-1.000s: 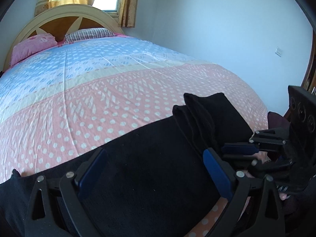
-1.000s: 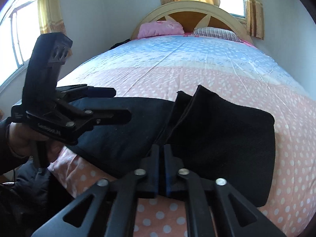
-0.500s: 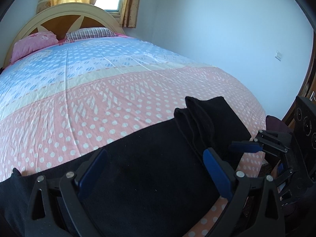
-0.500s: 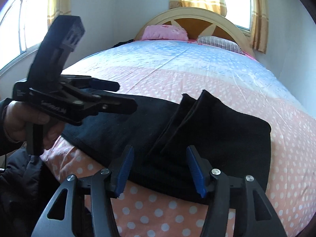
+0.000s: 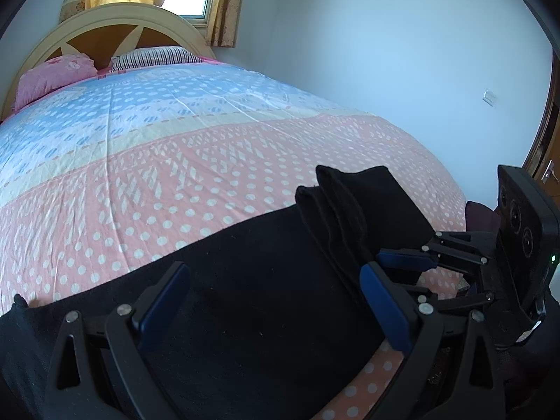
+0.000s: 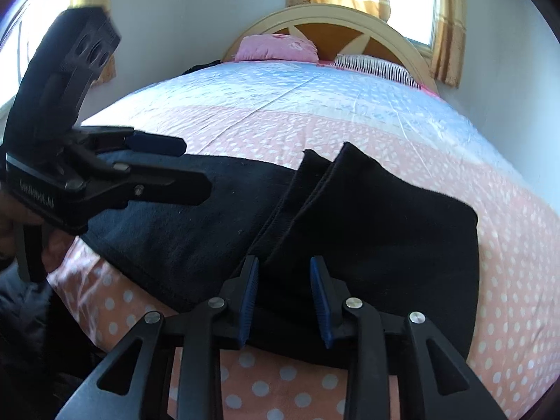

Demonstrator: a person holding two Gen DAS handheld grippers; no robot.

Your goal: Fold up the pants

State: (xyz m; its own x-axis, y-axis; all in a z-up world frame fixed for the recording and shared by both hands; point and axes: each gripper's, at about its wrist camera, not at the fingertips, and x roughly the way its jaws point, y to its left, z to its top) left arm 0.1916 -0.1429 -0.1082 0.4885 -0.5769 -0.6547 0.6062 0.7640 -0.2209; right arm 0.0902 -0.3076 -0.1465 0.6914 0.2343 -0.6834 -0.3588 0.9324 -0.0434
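Note:
Black pants [image 5: 252, 280] lie across the near end of the bed, one end folded over into a thicker stack [image 6: 385, 217]. My left gripper [image 5: 274, 302] hovers open and wide above the flat single layer. My right gripper [image 6: 284, 297] sits at the near edge of the folded stack. Its jaws are closing, with a clear gap between the blue pads [image 6: 249, 297]. The fold's edge lies in that gap, and the pads do not press on it. Each gripper shows in the other's view: the right one's finger [image 5: 406, 259], and the left gripper [image 6: 182, 166] held by a hand.
The bed [image 5: 210, 161] has a pink and blue dotted cover, with two pillows [image 5: 56, 73] and a headboard [image 6: 336, 24] at the far end. A white wall [image 5: 385, 52] runs along the right side. The bed's near edge lies just under both grippers.
The right gripper was shut a second ago, then sprang wide open, and now its jaws stand narrower. It tilted slightly. The left gripper stayed put and open.

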